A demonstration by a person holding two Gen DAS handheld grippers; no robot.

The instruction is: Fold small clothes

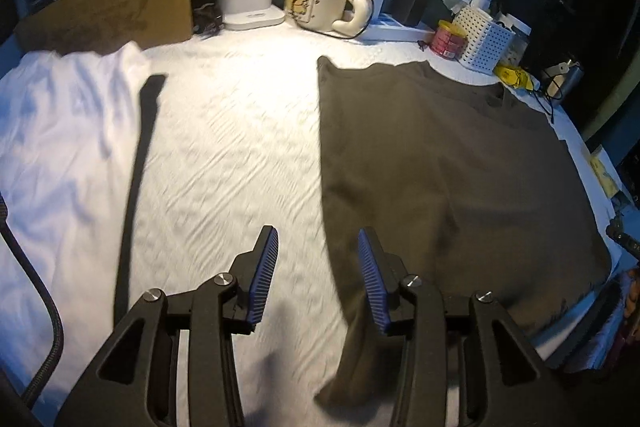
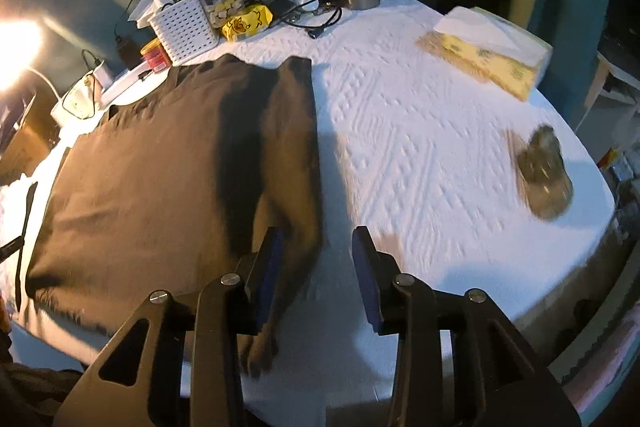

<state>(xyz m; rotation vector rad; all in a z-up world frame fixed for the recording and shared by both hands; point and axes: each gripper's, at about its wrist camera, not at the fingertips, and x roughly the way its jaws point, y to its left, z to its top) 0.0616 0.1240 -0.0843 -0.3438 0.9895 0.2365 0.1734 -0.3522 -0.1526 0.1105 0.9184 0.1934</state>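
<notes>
A dark olive-brown garment is lying flat on the white textured table cover, while the left gripper and right gripper are hovering with jaws apart, gripping nothing; no writing is showing legibly.

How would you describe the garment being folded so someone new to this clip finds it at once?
Start at the white textured table cover and look past the open left gripper. The dark olive-brown garment lies flat there, its left edge folded straight. Unlike the white cloth at the table's left side, it is dark and sits in front of the white perforated basket.
</notes>
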